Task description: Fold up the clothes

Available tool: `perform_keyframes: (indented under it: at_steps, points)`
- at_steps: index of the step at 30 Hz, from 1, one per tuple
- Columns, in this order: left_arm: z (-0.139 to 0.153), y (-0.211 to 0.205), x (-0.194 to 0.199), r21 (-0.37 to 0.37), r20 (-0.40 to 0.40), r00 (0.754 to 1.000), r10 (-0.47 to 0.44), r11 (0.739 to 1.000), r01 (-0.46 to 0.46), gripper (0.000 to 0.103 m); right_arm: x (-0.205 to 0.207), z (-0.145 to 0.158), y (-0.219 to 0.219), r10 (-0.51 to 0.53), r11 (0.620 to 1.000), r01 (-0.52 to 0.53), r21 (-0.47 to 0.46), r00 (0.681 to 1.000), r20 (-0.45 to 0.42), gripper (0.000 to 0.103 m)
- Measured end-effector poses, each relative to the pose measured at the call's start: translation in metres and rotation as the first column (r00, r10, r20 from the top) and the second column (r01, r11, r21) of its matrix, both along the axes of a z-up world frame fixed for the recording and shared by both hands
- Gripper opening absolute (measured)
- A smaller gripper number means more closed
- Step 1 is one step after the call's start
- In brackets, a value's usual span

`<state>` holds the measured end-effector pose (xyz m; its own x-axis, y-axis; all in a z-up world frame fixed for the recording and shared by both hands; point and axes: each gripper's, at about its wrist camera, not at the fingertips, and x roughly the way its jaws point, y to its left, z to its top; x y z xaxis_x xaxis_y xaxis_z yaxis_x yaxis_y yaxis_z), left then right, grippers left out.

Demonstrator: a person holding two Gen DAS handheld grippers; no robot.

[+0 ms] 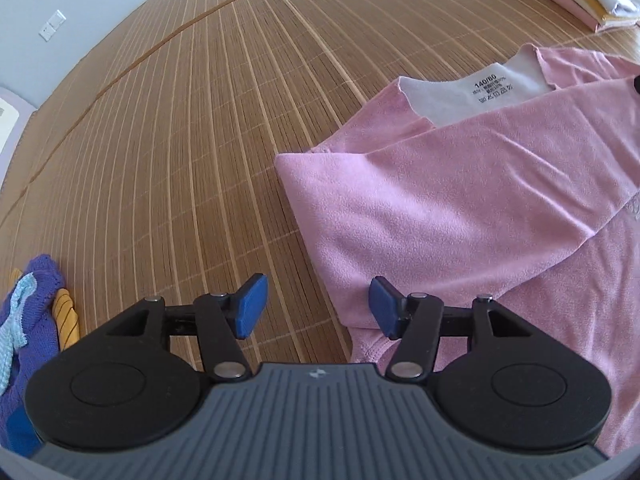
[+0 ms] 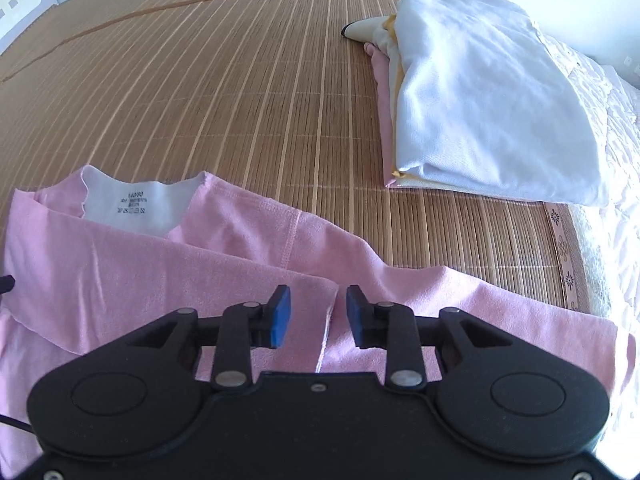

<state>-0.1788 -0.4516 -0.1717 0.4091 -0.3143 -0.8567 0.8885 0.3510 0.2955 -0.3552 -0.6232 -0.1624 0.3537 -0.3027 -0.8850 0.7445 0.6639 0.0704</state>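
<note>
Right gripper (image 2: 316,316) jaws apart, empty, low over pink fleece top (image 2: 120,272) on bamboo mat (image 2: 240,100). Left gripper (image 1: 318,306) jaws apart at top's folded left edge. Soft, light, limp; best pinched at hem or sleeve edge. Folded stack (image 2: 480,120) beyond top.

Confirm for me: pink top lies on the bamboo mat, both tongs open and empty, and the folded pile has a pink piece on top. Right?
Not quite. The folded pile has a white piece on top; pink sits at the bottom, as the right wrist view shows. The rest holds: the pink top lies on the bamboo mat, and the left tongs and right tongs are open and empty.
</note>
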Motion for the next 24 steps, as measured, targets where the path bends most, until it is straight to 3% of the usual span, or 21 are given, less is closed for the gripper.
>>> perform_keyframes:
  at_steps: [3, 6, 8, 11, 14, 17, 20, 22, 24]
  points:
    - [0.009, 0.0, -0.004, -0.066, -0.029, 1.0, -0.003, 0.998, 0.001, 0.063, -0.007, 0.012, 0.015, 0.003, 0.999, -0.007, 0.04, 0.994, 0.106, 0.038]
    - [0.003, -0.005, -0.015, -0.029, -0.05, 0.998, -0.048, 0.998, 0.047, 0.063, 0.002, 0.009, 0.032, 0.063, 0.991, -0.082, 0.11, 0.985, 0.162, 0.037]
    - [-0.007, -0.003, -0.022, 0.034, -0.052, 0.996, -0.073, 0.997, 0.075, 0.063, 0.014, 0.003, 0.044, 0.118, 0.982, -0.133, 0.135, 0.986, 0.115, 0.032]
    - [-0.013, 0.008, -0.025, 0.054, -0.043, 0.997, -0.066, 0.996, 0.069, 0.063, 0.018, -0.01, 0.053, 0.122, 0.979, -0.127, 0.158, 0.992, 0.042, 0.034]
    - [-0.007, 0.009, -0.02, 0.075, -0.026, 0.998, -0.058, 0.995, 0.06, 0.064, 0.007, -0.013, 0.053, 0.102, 0.978, -0.111, 0.177, 0.993, 0.055, 0.035]
    - [0.002, 0.01, -0.014, 0.074, -0.03, 0.999, -0.009, 0.997, 0.011, 0.063, -0.02, -0.002, 0.041, -0.015, 0.979, -0.013, 0.203, 0.991, 0.133, 0.049]
    - [0.011, 0.014, -0.006, 0.048, -0.153, 0.982, 0.111, 0.993, -0.104, 0.063, -0.071, 0.007, 0.021, -0.218, 0.957, 0.169, 0.236, 0.955, 0.2, 0.054]
    - [0.017, 0.017, -0.007, 0.022, -0.236, 0.957, 0.171, 0.985, -0.17, 0.063, -0.11, 0.01, 0.007, -0.355, 0.922, 0.305, 0.24, 0.912, 0.204, 0.059]
    - [0.019, 0.018, -0.013, 0.011, -0.293, 0.934, 0.205, 0.977, -0.211, 0.063, -0.155, 0.01, -0.006, -0.492, 0.862, 0.444, 0.244, 0.849, 0.192, 0.064]
